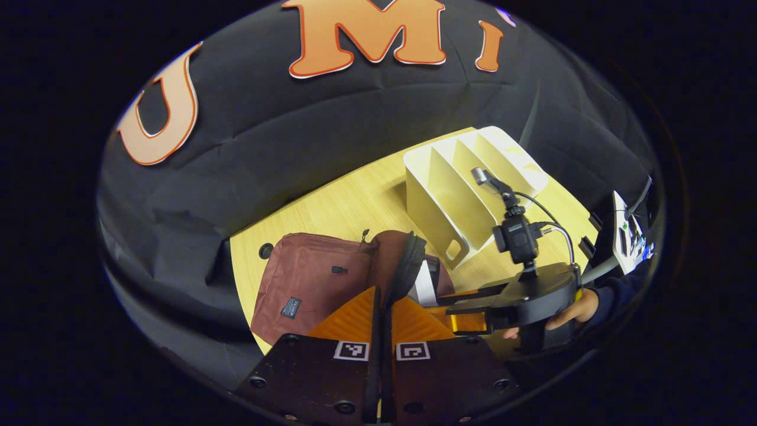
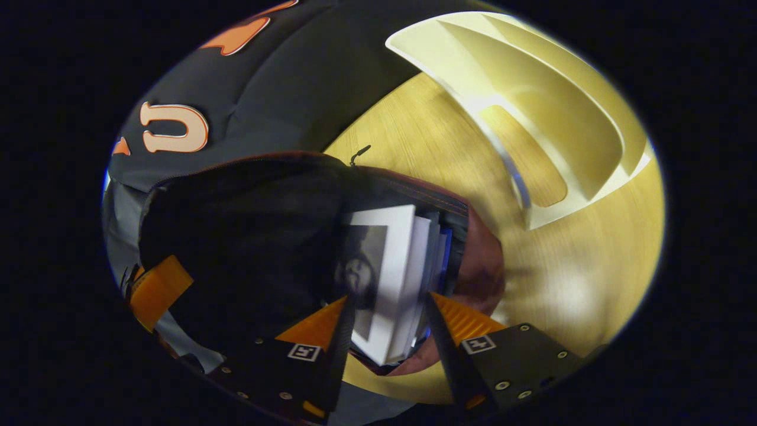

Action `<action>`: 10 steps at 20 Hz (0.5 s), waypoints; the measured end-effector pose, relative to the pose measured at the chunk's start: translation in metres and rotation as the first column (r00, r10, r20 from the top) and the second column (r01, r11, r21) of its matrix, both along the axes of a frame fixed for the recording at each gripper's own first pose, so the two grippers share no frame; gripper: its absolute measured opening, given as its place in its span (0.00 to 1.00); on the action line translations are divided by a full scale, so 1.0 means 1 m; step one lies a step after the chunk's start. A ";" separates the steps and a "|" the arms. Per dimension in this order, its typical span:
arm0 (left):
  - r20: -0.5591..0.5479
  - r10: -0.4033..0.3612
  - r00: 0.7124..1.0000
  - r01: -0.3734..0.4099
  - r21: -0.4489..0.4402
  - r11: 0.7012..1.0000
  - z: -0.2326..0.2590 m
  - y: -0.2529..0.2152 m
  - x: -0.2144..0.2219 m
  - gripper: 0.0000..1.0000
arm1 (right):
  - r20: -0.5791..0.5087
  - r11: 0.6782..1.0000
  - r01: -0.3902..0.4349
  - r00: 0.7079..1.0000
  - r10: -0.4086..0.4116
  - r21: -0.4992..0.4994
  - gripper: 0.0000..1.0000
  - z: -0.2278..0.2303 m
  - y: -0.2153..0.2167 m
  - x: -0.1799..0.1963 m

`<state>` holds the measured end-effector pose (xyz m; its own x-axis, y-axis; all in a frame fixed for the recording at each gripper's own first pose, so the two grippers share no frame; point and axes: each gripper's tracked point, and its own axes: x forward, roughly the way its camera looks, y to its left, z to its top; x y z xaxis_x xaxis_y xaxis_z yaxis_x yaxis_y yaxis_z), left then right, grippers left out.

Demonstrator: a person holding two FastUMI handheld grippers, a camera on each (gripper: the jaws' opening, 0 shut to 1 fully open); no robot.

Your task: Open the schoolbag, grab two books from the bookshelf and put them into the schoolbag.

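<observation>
The maroon schoolbag [image 1: 307, 284] lies on the wooden table, its mouth held up. My left gripper [image 1: 378, 319] is shut on the black zipped edge of the bag's flap [image 1: 408, 266]. In the right gripper view that flap [image 2: 248, 236] is a dark sheet, with a left finger [image 2: 157, 290] at its far edge. My right gripper [image 2: 387, 334] reaches into the bag's mouth, and both fingers lie against a white book [image 2: 384, 266]. A second book with a blue edge [image 2: 445, 251] sits behind it inside the bag. A hand [image 1: 576, 310] holds the right gripper [image 1: 452, 307].
The white slotted bookshelf [image 1: 473, 189] [image 2: 532, 118] stands on the table behind the bag, and its slots hold no books. The wooden tabletop [image 1: 355, 201] ends at the black cloth wall. A device with cables [image 1: 627, 234] sits at the right edge.
</observation>
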<state>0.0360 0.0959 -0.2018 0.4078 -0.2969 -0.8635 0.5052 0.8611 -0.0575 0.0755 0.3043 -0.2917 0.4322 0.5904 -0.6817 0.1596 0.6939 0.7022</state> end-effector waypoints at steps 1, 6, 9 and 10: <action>0.002 0.003 1.000 -0.003 0.000 1.000 -0.001 0.001 0.000 0.03 | 0.017 1.000 0.019 1.000 -0.019 -0.001 0.80 0.007 -0.010 0.006; 0.018 -0.025 1.000 0.025 -0.006 1.000 -0.006 -0.005 -0.007 0.04 | 0.174 0.982 0.121 0.980 -0.095 -0.147 0.84 0.046 -0.086 0.022; 0.025 -0.065 0.998 0.065 -0.010 0.998 -0.012 -0.016 -0.018 0.10 | 0.253 0.955 0.170 0.962 -0.107 -0.241 0.85 0.068 -0.126 0.023; 0.021 -0.080 0.997 0.081 -0.025 0.996 -0.014 -0.023 -0.022 0.10 | 0.272 0.946 0.187 0.956 -0.113 -0.263 0.85 0.078 -0.136 0.021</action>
<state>0.0138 0.0733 -0.2155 0.3985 -0.3511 -0.8473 0.5740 0.8160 -0.0682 0.0966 0.1679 -0.2142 0.6785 0.3035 -0.6689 0.1226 0.8511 0.5105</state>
